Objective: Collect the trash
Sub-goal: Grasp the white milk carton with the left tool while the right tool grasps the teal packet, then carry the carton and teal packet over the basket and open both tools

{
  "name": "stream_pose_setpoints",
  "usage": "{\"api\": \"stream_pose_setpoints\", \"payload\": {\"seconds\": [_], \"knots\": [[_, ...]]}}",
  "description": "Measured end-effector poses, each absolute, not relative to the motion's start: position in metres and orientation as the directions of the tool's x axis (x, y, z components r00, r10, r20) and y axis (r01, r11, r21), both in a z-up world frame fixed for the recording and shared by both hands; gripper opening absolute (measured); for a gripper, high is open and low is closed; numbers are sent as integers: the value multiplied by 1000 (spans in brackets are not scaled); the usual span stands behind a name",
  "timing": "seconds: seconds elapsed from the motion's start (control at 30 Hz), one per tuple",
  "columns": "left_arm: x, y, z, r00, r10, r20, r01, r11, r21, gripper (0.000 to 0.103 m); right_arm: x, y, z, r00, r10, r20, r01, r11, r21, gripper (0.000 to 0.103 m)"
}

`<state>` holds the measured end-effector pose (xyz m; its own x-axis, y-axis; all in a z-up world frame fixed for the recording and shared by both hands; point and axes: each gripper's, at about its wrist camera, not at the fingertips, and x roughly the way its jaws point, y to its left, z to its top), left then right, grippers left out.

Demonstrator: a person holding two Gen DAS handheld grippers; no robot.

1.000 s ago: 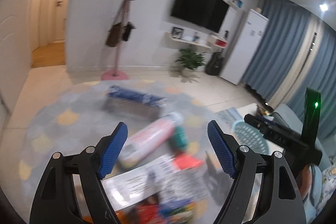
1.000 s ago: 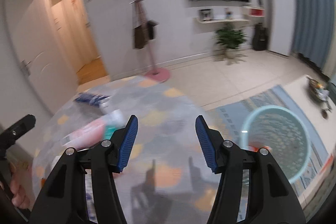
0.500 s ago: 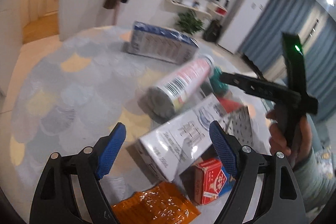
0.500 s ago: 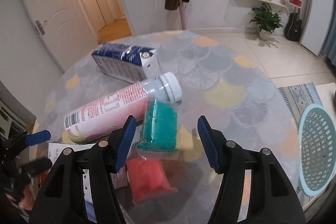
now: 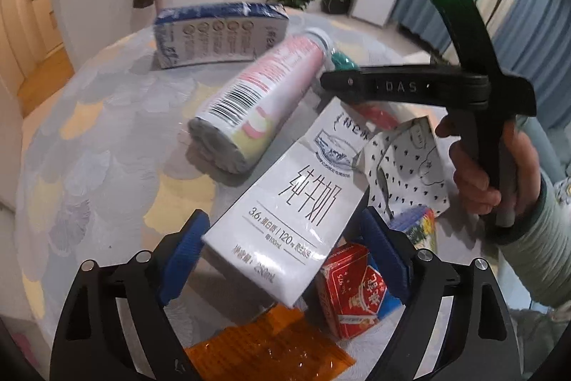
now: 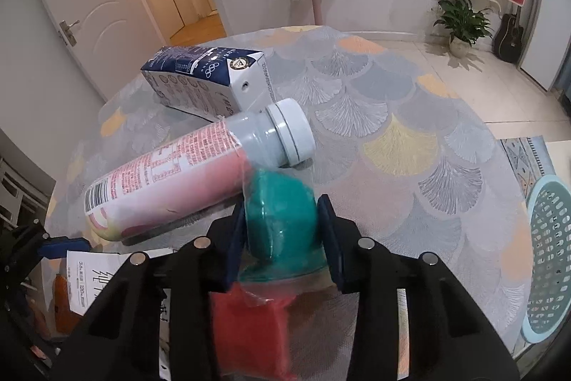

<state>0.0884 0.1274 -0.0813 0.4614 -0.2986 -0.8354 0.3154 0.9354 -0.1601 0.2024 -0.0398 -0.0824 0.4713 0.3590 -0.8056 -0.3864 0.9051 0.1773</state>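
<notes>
My right hand-held gripper (image 6: 282, 234) clamps the teal packet (image 6: 282, 220); my left hand-held gripper (image 5: 282, 249) stands open around the white milk carton (image 5: 285, 216). The pink bottle (image 6: 178, 174) touches the packet.

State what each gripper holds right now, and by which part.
The right gripper clamps the green packet across its sides. The left gripper straddles the white carton's near end, fingers apart, nothing held.

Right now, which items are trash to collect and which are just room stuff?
Job:
white milk carton
pink-labelled plastic bottle
teal plastic packet
navy carton
red box
orange wrapper
pale-blue mesh basket

Background:
potted plant
black guitar
</notes>
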Motion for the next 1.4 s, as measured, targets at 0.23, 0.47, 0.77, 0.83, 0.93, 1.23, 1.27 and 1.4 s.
{"api": "stream_pose_setpoints", "payload": {"seconds": [0.23, 0.47, 0.77, 0.83, 0.93, 1.23, 1.27, 1.4], "knots": [[104, 106, -92, 421, -227, -878, 345, 935, -77, 77, 197, -45, -78, 526, 330, -784, -373, 918, 136, 34], [95, 110, -82, 475, -283, -833, 316, 939, -138, 60, 185, -72, -55, 603, 325, -728, -341, 931, 133, 34], [79, 112, -56, 574, -371, -730, 284, 926, -248, 52, 173, -108, -35, 654, 320, -685, -279, 944, 175, 33], [77, 112, -50, 594, -376, -711, 278, 925, -257, 52, 169, -115, -28, 676, 308, -670, -267, 949, 167, 33], [79, 107, -41, 619, -388, -683, 277, 921, -273, 52, 165, -126, -17, 699, 303, -648, -256, 952, 169, 33], [95, 65, 6, 698, -424, -576, 313, 905, -288, 52, 145, -166, 14, 797, 211, -566, -176, 978, 116, 33], [99, 60, 10, 702, -426, -571, 319, 905, -282, 52, 143, -173, 18, 809, 194, -555, -162, 981, 106, 33], [116, 22, 30, 708, -449, -545, 355, 894, -274, 52, 139, -203, 26, 839, 142, -526, -104, 989, 101, 33]]}}
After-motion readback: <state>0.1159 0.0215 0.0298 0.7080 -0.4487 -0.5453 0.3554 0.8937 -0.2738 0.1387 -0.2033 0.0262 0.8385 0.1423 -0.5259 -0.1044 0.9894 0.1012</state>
